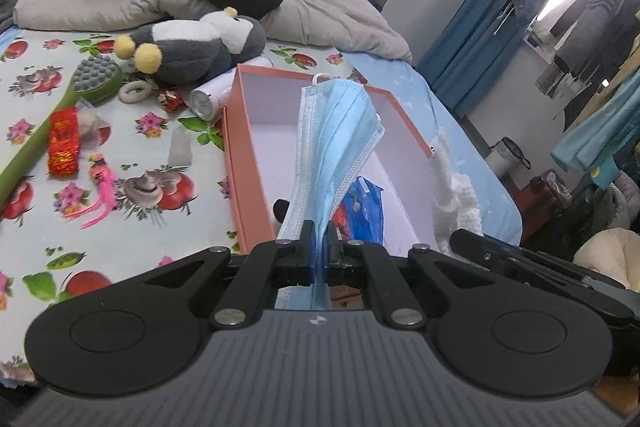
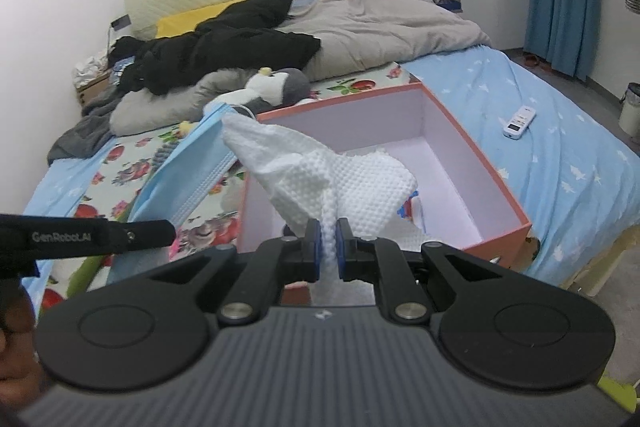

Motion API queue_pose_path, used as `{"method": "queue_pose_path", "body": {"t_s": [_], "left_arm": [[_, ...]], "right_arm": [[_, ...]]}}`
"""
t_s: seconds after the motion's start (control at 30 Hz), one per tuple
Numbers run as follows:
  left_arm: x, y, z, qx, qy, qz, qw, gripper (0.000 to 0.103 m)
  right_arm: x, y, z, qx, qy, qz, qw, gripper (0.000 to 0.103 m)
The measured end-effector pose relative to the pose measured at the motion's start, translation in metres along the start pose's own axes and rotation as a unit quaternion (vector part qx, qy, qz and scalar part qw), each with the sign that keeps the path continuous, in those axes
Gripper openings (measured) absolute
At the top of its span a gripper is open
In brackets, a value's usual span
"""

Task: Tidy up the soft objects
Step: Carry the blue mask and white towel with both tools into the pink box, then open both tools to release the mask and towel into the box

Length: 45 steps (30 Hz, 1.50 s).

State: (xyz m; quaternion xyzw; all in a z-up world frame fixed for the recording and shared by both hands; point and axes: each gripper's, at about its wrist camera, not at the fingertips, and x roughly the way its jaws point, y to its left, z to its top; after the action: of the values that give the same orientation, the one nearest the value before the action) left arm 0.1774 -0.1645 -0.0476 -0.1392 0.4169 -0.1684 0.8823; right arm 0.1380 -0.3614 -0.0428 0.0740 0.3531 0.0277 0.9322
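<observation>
Face mask [image 1: 336,135], pale blue and pleated, stands up from the left gripper [image 1: 319,231], whose jaws pinch its lower end above the open pink box [image 1: 236,167]. The right gripper [image 2: 328,233] clamps a white dimpled cloth [image 2: 320,175] over the same box [image 2: 472,147]. The box sits on the floral bedsheet [image 1: 132,147], just beside a grey plush penguin [image 1: 200,45].

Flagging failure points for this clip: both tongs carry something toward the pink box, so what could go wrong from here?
1. The mask is pinched by one end in the left tongs and hangs loose; it may drape over the box wall instead of dropping inside.
2. The white cloth bunched in the right tongs could cling to the pads on release.
3. The tongs are close together and might collide.
</observation>
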Motion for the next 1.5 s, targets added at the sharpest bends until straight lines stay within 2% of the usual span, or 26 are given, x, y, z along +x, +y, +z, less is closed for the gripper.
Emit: {"method": "queue_pose_path", "body": {"t_s": [0.3, 0.57, 0.73, 0.93, 1.03, 1.1, 1.17, 1.2, 1.23, 1.33, 1.5], "left_arm": [[0.077, -0.014, 0.041, 0.001, 0.035, 0.003, 0.9994, 0.004], [0.155, -0.011, 0.069, 0.0, 0.069, 0.01, 0.9975, 0.004], [0.2, -0.007, 0.077, 0.002, 0.095, 0.014, 0.9954, 0.004], [0.238, -0.001, 0.074, -0.002, 0.12, 0.02, 0.9926, 0.004], [0.246, 0.002, 0.071, -0.001, 0.128, 0.023, 0.9915, 0.005], [0.248, 0.0, 0.069, 0.011, 0.132, 0.032, 0.9907, 0.007], [0.246, -0.003, 0.067, 0.016, 0.133, 0.04, 0.9902, 0.016], [0.243, -0.003, 0.066, 0.014, 0.131, 0.037, 0.9906, 0.02], [0.239, -0.004, 0.066, 0.012, 0.127, 0.036, 0.9912, 0.02], [0.224, -0.009, 0.064, 0.021, 0.119, 0.035, 0.9921, 0.021], [0.188, -0.019, 0.062, 0.029, 0.095, 0.033, 0.9945, 0.029]], "right_arm": [[0.054, -0.031, 0.027, 0.012, 0.021, -0.005, 1.0, 0.012], [0.118, -0.056, 0.04, 0.015, 0.062, -0.007, 0.998, 0.012], [0.153, -0.07, 0.041, 0.026, 0.086, -0.009, 0.996, 0.012], [0.181, -0.081, 0.04, 0.033, 0.103, -0.012, 0.994, 0.013], [0.188, -0.087, 0.038, 0.045, 0.111, -0.011, 0.993, 0.014], [0.192, -0.088, 0.038, 0.047, 0.119, -0.012, 0.992, 0.019], [0.192, -0.09, 0.038, 0.051, 0.123, -0.014, 0.991, 0.034], [0.19, -0.09, 0.038, 0.052, 0.121, -0.014, 0.991, 0.037], [0.186, -0.089, 0.039, 0.05, 0.117, -0.013, 0.992, 0.039], [0.175, -0.086, 0.039, 0.05, 0.108, -0.016, 0.993, 0.04], [0.145, -0.079, 0.037, 0.055, 0.091, -0.007, 0.994, 0.04]]}}
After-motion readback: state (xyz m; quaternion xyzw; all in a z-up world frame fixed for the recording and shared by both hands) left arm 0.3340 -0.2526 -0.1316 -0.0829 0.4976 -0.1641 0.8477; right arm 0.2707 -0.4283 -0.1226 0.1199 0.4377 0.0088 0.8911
